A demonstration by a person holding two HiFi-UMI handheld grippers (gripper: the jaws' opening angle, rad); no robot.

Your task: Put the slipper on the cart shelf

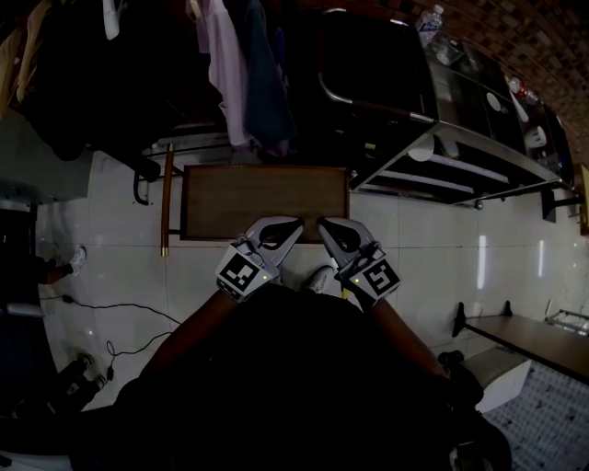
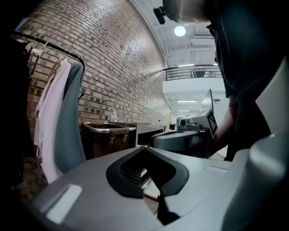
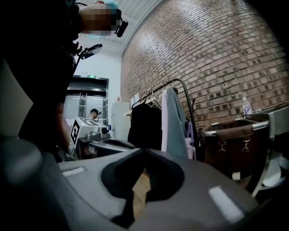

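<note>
**A:** Where is the slipper relative to the hand-held grippers?

**B:** Hard to say. A pale thing [image 1: 321,277] shows low between the left hand-held gripper [image 1: 293,224] and the right hand-held gripper [image 1: 325,224]. It is nearer the person than their tips, over the floor tiles [image 1: 120,248], and too dim to tell slipper from shoe. Neither gripper pinches it. Both pairs of jaws are pressed together on nothing, with their tips over the near edge of the wooden tabletop [image 1: 265,198]. The cart [image 1: 479,147] stands well apart, beyond the tabletop to the right.

**A:** Any writing?

**B:** Only black-and-white square markers on each cube. A green sign [image 3: 91,76] above the lift doors and the label on a bottle [image 1: 429,20] atop the cart are too small to read.

**A:** Materials?

**B:** The jaws are smooth grey plastic with black hollowed pads. The floor tiles are glossy white, and the brick wall [image 3: 216,54] is red-brown. The cart has pale metal shelves and a dark bin [image 2: 108,135] with a chrome rim and buckled straps. Pink and grey-blue garments [image 2: 58,113] hang on a black rail.
</note>
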